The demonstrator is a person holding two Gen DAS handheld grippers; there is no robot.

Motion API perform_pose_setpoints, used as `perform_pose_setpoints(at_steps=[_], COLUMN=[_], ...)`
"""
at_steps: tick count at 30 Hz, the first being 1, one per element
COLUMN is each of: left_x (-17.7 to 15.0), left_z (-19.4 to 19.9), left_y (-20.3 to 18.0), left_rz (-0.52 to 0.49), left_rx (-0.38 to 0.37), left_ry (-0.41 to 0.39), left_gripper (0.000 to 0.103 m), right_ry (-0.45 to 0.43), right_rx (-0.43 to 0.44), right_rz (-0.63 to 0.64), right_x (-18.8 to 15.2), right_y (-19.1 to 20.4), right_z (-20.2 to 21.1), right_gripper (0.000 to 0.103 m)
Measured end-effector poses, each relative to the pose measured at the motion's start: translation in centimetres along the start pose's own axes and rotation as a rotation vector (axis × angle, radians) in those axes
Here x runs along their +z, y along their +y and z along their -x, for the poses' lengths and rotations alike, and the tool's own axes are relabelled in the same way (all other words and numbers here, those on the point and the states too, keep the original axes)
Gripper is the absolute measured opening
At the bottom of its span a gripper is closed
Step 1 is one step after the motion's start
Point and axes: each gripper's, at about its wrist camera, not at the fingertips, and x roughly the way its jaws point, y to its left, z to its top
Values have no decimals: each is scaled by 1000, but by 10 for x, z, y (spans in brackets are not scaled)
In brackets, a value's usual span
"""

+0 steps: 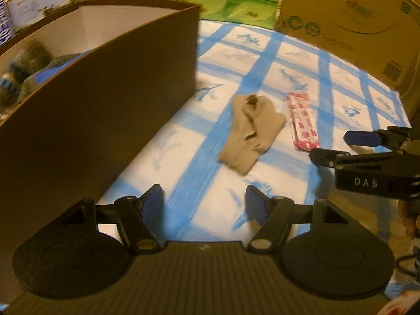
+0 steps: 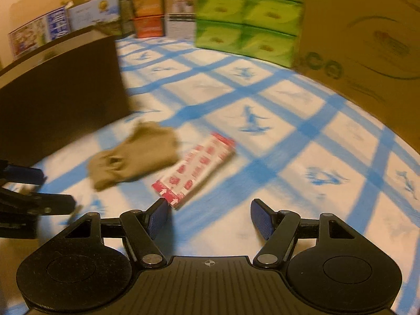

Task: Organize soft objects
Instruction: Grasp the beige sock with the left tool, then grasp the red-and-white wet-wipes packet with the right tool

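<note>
Two grippers: the left gripper (image 1: 204, 197) and the right gripper (image 2: 208, 211) both point down at the desk (image 1: 302, 60), which carries a blue-checked cloth.
Jaws: on both grippers the jaws are released, standing wide with nothing between the blue pads.
Soft thing: one beige sock (image 1: 252, 128) lies crumpled on the desk, near the brown box (image 1: 105, 110) and just beside a red-and-white flat packet (image 1: 302, 120); whether the two touch I cannot tell.
Box content: some dark soft things (image 1: 23, 76) seem to be inside the box already, but they are blurred.
Risk one: the packet is very close to the sock, so wide jaws may catch its edge together with the fabric and carry the wrong thing to the box.
Risk two: the sock is thin and flat, so the pads may pinch the cloth under it and drag the cover.
Risk three: both grippers aim at the same small area, so they may collide over the sock.
Risk four: the box wall is tall, so a low carry may hit its rim.
</note>
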Motion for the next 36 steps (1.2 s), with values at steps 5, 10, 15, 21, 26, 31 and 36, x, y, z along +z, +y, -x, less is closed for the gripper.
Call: perform_pose_setpoints(at_steps=[5, 10, 15, 21, 26, 31, 36], left_x=[14, 32, 47, 53, 49, 46, 49], left_z=[-13, -31, -50, -57, -52, -50, -54], left_y=[-17, -29, -39, -29, -17, -11, -11], left_rz=[-70, -141, -190, -152, -82, -47, -39], left_rx=[-42, -42, -42, -52, -14, 0, 4], left_ry=[-26, -50, -60, -83, -100, -105, -98], left_gripper=[68, 68, 68, 41, 29, 30, 33], right_ry=[8, -22, -49, -63, -54, -56, -89], right_rx=[-53, 3, 53, 69, 74, 50, 4], right_rz=[-62, -108, -112, -84, -66, -56, -17], right_x=[-2, -1, 8, 15, 19, 21, 19], right_y=[-30, -38, -26, -15, -7, 0, 8], right_z=[6, 18, 15, 5, -9, -22, -28], right_gripper=[70, 70, 69, 69, 69, 69, 60])
